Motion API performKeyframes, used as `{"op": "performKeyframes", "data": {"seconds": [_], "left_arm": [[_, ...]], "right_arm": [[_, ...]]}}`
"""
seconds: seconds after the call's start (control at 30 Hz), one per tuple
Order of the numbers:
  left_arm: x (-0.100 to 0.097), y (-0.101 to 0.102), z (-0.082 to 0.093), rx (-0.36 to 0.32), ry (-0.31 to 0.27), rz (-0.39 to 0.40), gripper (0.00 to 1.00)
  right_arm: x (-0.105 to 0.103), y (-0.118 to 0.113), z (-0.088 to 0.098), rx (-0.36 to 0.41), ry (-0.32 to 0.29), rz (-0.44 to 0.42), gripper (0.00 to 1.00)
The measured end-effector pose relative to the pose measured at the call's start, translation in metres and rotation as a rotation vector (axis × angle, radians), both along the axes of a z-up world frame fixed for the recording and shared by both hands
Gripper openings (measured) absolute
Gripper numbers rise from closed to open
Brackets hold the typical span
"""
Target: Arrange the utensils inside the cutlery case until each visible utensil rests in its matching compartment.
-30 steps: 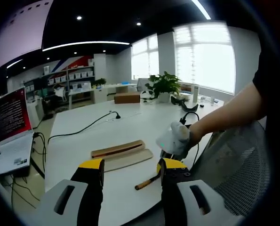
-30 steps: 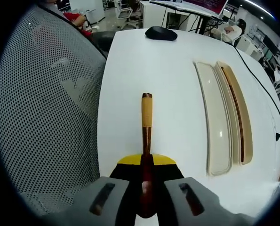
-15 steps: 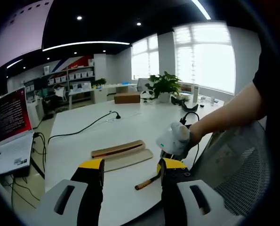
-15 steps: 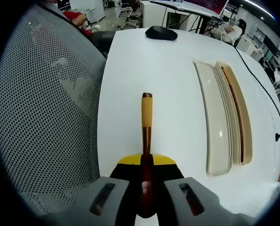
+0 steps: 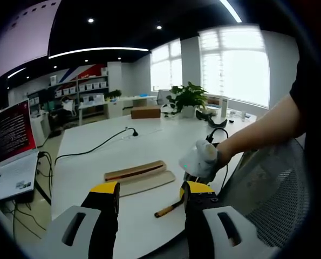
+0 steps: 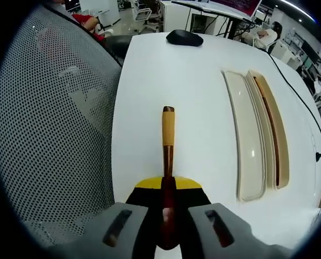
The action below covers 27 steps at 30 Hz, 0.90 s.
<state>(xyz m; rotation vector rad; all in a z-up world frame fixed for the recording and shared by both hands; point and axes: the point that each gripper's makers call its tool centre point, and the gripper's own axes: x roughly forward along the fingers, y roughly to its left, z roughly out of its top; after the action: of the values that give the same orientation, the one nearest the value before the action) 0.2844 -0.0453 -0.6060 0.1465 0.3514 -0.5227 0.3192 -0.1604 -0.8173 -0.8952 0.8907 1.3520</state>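
Cutlery case open on white table; utensil gripped.
We see the cutlery case (image 6: 260,132) lying open mid-table, one dark utensil in its far tray. Right gripper (image 6: 168,189) is clamped on a wooden-handled utensil (image 6: 168,135) near the table (image 6: 165,70) edge, beside a mesh chair (image 6: 47,118). Left gripper (image 5: 149,202) hovers, jaws spread, holding nothing.

No legible text, label, brand or number is present. The laptop screen (image 5: 9,132), at 9 o'clock in the left gripper view, displays lines of text on red, too small to read.
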Motion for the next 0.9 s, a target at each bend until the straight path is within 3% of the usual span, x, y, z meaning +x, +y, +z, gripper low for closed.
{"op": "performKeyframes", "data": {"seconds": [0.4, 0.73, 0.9], "left_arm": [[0.0005, 0.0004, 0.0013, -0.006, -0.005, 0.001, 0.49], [0.0016, 0.0022, 0.0043, -0.023, -0.017, 0.011, 0.49], [0.0019, 0.0029, 0.0059, -0.027, -0.025, 0.015, 0.49]], "right_arm": [[-0.0006, 0.0004, 0.0001, -0.012, -0.012, -0.001, 0.02], [0.0055, -0.0001, -0.0002, -0.066, -0.08, 0.036, 0.02], [0.007, -0.0007, 0.0021, -0.071, -0.077, 0.028, 0.01]]}}
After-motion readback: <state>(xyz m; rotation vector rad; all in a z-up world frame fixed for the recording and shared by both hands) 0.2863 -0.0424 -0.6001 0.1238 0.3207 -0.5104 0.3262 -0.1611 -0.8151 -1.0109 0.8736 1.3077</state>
